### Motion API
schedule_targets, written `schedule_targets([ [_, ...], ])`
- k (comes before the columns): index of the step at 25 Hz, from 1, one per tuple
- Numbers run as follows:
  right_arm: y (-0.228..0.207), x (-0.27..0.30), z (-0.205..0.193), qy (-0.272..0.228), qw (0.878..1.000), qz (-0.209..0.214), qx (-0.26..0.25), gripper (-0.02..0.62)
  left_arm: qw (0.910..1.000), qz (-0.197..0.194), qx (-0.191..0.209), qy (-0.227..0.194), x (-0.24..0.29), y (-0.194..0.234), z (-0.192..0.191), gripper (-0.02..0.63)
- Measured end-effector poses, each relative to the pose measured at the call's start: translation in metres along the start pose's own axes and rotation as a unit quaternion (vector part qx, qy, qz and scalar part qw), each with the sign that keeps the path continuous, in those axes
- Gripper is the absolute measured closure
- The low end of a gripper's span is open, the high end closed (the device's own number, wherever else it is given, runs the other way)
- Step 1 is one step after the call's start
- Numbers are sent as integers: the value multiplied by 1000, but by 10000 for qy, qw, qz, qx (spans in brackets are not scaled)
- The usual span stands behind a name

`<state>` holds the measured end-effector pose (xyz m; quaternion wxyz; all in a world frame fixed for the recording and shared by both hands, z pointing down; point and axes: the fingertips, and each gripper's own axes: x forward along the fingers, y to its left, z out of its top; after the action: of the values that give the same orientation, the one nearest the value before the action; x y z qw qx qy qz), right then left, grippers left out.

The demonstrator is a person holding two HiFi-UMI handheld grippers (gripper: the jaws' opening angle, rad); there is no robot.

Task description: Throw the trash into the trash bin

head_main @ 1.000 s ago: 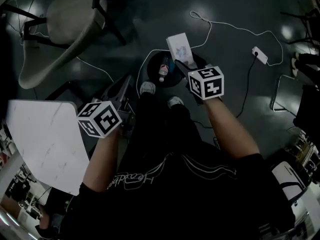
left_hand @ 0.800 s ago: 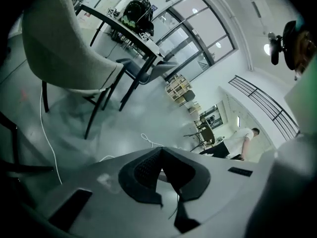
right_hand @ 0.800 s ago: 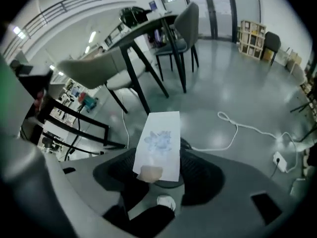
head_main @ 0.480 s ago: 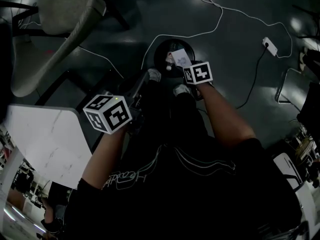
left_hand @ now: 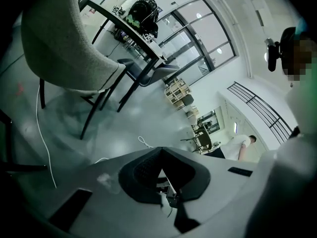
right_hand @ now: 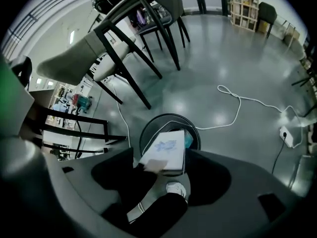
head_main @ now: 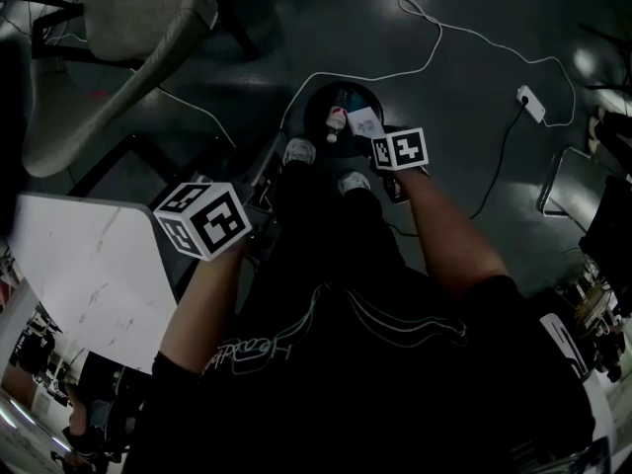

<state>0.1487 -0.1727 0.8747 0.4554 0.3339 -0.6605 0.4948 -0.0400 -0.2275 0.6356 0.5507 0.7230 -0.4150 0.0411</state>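
Observation:
A round black trash bin [head_main: 321, 112] stands on the floor just ahead of my shoes, with a red-capped bottle [head_main: 337, 120] inside it. A flat white box [head_main: 365, 121] hangs over its mouth. In the right gripper view this box [right_hand: 163, 150] lies between the wide-spread jaws, right above the bin [right_hand: 148, 130]. My right gripper [head_main: 378, 132] points steeply down; its jaws have just been opening and I see no pad pressing the box. My left gripper [left_hand: 160, 156] is shut and empty, held near my left knee [head_main: 259, 227].
A grey chair [head_main: 109, 38] stands to the far left, with a white table [head_main: 89, 265] at my left side. A white cable [head_main: 434, 38] runs across the floor to a power strip [head_main: 530, 104]. My shoes [head_main: 296, 151] are next to the bin.
My right gripper has dropped down toward the bin with the white box, which now sits lower over the bin's mouth. The left gripper has sunk slightly.

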Motion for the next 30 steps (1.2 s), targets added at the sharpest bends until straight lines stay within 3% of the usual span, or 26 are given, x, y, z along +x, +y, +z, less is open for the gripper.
schedule_targets([
  [7,-5,-9,-3,-224,9997,-97,-78,242,9999,-4,-23,-123,-4,-13,-13,601],
  [14,4,-49,3,-570,9971,490,-86,245,9988,101,-76,-469,-18,-27,-22,601],
  [17,16,-91,17,-1036,9901,916,-248,247,9976,95,-58,-688,-26,-42,-25,601],
  [20,38,-154,34,-1720,9720,1427,-722,250,9958,6,48,-913,-35,-68,-30,601],
  [22,55,-202,44,-2125,9552,1591,-1311,264,9937,-79,235,-1095,-40,-92,-28,601],
  [27,98,-335,56,-3328,8974,1495,-2481,506,9871,-137,760,-1405,-71,-164,-22,601],
  [30,126,-417,48,-3849,8607,1540,-2954,546,9794,-406,1071,-1661,-103,-227,-20,601],
])
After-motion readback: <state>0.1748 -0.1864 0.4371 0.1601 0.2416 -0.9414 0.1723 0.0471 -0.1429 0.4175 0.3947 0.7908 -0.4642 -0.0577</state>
